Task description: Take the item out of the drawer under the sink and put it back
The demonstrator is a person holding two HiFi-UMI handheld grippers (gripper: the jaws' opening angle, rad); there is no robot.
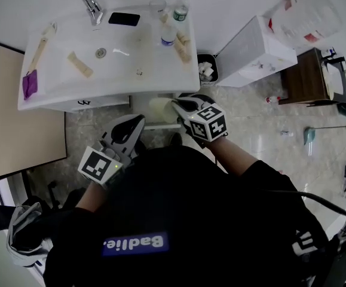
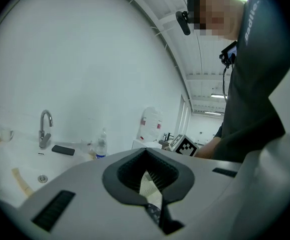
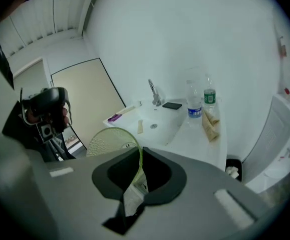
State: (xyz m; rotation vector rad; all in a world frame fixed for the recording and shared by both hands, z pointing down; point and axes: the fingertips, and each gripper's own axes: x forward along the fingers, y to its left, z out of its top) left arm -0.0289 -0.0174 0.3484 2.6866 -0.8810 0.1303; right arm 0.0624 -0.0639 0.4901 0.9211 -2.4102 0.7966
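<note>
My right gripper (image 1: 182, 107) is shut on the edge of a thin, pale green round item (image 1: 159, 108) and holds it just in front of the white sink unit (image 1: 110, 94). In the right gripper view the item (image 3: 107, 140) rises from between the jaws of that gripper (image 3: 134, 186), its dotted surface facing left. My left gripper (image 1: 133, 126) hangs lower left of it, apart from the item. In its own view the left gripper (image 2: 153, 194) has its jaws together with nothing gripped. Below the item a white ledge (image 1: 161, 126) shows; the drawer's inside is hidden.
On the sink top lie a faucet (image 1: 92, 8), a black phone (image 1: 123, 18), two bottles (image 1: 168, 34), tubes and a purple-handled brush (image 1: 30, 84). A small bin (image 1: 207, 69) stands right of the unit, then a white box (image 1: 256, 49) and a brown stand (image 1: 307, 76).
</note>
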